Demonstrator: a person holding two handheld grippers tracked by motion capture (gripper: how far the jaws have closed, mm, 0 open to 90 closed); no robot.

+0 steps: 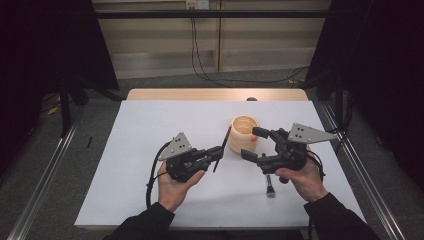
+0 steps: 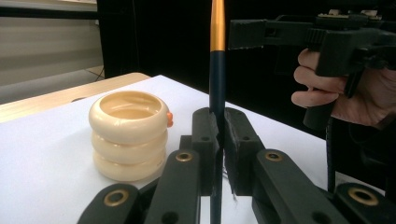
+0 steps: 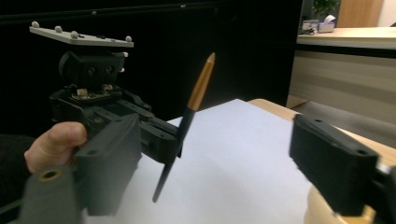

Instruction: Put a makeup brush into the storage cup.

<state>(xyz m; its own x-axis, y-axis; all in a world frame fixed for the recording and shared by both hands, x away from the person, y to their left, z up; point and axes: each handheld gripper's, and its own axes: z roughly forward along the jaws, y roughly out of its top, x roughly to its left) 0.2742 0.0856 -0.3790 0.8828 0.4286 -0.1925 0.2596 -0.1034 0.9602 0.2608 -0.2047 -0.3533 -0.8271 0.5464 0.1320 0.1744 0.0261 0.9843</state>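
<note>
Brush (image 1: 221, 149) pinched in left tool (image 1: 216, 154); right tool (image 1: 254, 144) spread beside ringed holder (image 1: 243, 134); second brush (image 1: 270, 186) below.

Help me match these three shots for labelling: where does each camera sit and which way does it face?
High view: above the table's near side, looking forward and down; both forearms, left gripper, right gripper.
Left gripper view: along its shut jaws clamping the brush, toward the ringed holder.
Right gripper view: between its open jaws, toward the left gripper.
Shared: brush, holder.
</note>
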